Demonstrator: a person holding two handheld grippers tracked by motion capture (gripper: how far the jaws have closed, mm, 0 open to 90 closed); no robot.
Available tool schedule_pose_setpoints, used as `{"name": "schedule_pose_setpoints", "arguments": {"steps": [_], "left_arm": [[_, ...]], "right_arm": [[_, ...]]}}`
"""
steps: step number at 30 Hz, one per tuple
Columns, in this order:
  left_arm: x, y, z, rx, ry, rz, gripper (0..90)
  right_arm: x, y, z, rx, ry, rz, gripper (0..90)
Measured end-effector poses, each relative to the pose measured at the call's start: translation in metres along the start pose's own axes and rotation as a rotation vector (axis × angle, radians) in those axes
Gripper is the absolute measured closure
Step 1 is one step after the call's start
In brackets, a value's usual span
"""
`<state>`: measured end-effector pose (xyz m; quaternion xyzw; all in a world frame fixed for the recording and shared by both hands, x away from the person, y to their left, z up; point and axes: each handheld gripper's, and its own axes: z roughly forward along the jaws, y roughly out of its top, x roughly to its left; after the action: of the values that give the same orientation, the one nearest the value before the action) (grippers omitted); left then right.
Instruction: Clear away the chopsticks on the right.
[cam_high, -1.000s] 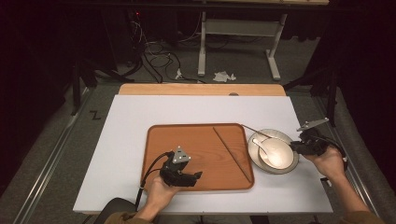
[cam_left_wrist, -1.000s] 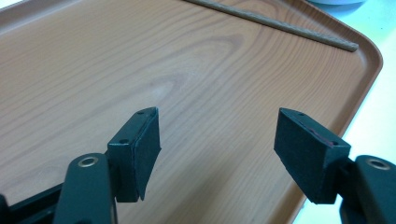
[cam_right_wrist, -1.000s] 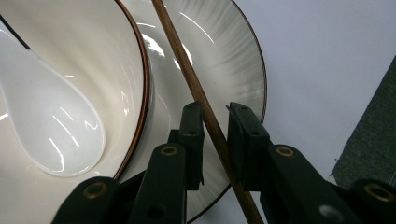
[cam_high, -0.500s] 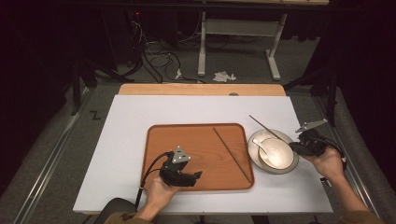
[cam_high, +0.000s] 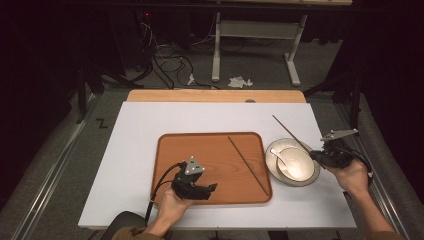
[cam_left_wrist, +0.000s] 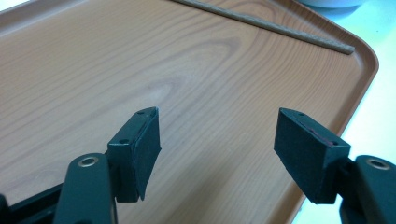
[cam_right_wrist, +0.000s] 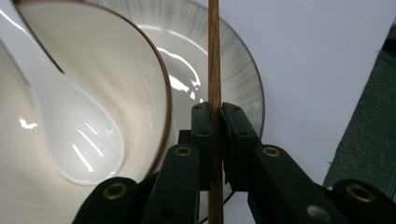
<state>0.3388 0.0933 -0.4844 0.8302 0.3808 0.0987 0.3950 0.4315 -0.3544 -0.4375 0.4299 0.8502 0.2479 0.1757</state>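
Right claw (cam_right_wrist: 215, 121) pinches chopstick (cam_right_wrist: 214, 56) just past plate (cam_right_wrist: 247, 79) rim

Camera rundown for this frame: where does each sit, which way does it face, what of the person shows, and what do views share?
High view: above the person's side, facing forward and down on the table; both forearms, left gripper, right gripper.
Left gripper view: rides the left gripper, looking along open jaws across the wooden tray.
Right gripper view: rides the right gripper, shut on a chopstick beside the bowl with its spoon.
Shared: the tray's chopstick in high and left views.
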Motion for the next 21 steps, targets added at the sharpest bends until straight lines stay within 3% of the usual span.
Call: {"name": "schedule_pose_setpoints", "arguments": {"steps": [1,5,7,9,13,16,19,21], "left_arm": [[0.0,0.0,0.0,-0.002,-0.002,-0.003,31.5],[0.0,0.0,0.001,-0.003,0.002,-0.008,31.5],[0.0,0.0,0.001,-0.004,0.002,-0.006,31.4],[0.0,0.0,0.0,-0.001,0.003,-0.003,31.5],[0.002,0.0,-0.001,-0.003,0.001,-0.009,31.5],[0.001,0.0,-0.001,-0.006,0.001,-0.009,31.4],[0.001,0.0,-0.003,-0.007,0.002,-0.007,31.4],[0.001,0.0,-0.003,-0.01,0.002,-0.011,31.5]], "right_arm": [[0.006,0.002,-0.012,-0.043,0.001,0.006,85.3],[0.018,0.005,-0.028,-0.094,0.009,-0.003,85.3],[0.033,0.009,-0.039,-0.12,0.029,-0.026,85.3],[0.039,0.009,-0.042,-0.122,0.029,-0.042,85.3],[0.066,0.012,-0.046,-0.139,0.08,-0.051,85.2],[0.078,0.014,-0.046,-0.128,0.076,-0.077,85.3],[0.101,0.018,-0.045,-0.139,0.123,-0.091,85.2],[0.107,0.02,-0.044,-0.137,0.132,-0.098,85.2]]}}
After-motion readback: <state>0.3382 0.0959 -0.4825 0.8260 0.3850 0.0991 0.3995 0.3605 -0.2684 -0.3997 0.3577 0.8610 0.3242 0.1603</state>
